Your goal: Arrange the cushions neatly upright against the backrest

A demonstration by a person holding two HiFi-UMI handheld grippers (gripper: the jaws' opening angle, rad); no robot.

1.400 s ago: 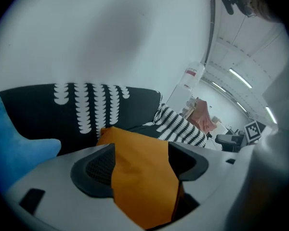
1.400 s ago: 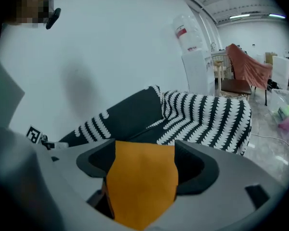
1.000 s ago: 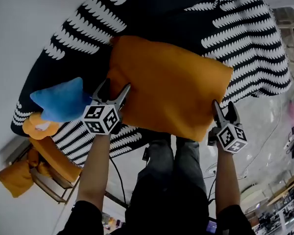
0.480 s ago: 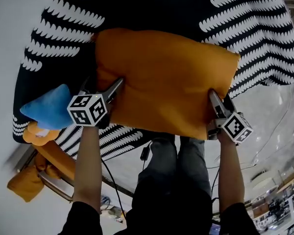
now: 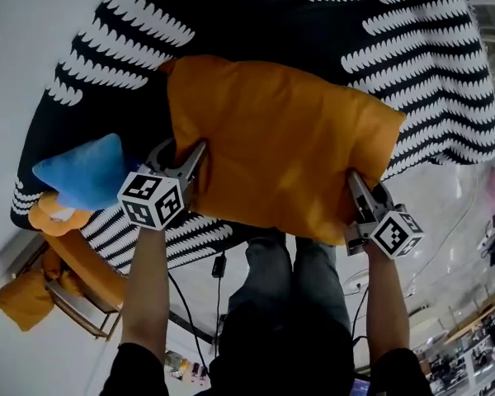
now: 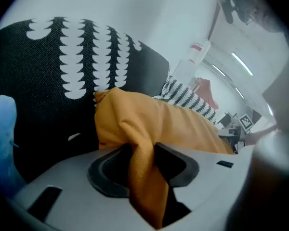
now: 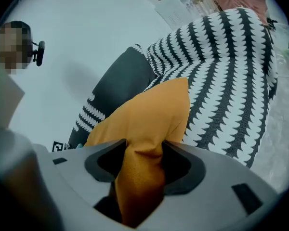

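While the orange cushion is lying flat on the striped sofa: you are needing to lift both ends evenly.
Left claw: just been closing, now pinching its edge.
Right claw: just been closing, now pinching its corner.

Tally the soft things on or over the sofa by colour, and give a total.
Orange cushion: 1
Blue cushion: 1
Orange-and-white soft toy: 1
Total: 3
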